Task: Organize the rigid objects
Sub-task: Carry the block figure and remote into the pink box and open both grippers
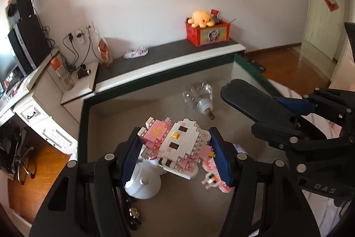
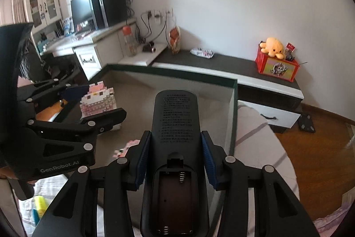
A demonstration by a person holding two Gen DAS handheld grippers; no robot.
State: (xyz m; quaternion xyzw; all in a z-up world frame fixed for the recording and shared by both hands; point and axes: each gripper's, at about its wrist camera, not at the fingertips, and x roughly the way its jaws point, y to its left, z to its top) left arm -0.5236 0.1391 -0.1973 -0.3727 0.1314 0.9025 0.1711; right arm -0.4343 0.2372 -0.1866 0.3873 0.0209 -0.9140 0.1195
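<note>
While both grippers tilt downward over the green-rimmed box (image 1: 82,117) | left gripper (image 1: 175,148) clamps the pink-and-white brick figure (image 1: 177,143), above the box's near-left floor | right gripper (image 2: 175,157) clamps the black remote (image 2: 175,148), battery bay open, near the right rim | bare floor lies toward the far wall.

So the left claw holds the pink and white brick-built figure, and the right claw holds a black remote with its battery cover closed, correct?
Not quite: the black remote in the right claw has its battery compartment open and empty, as the right wrist view shows. The left claw does hold the pink and white brick-built figure.
</note>
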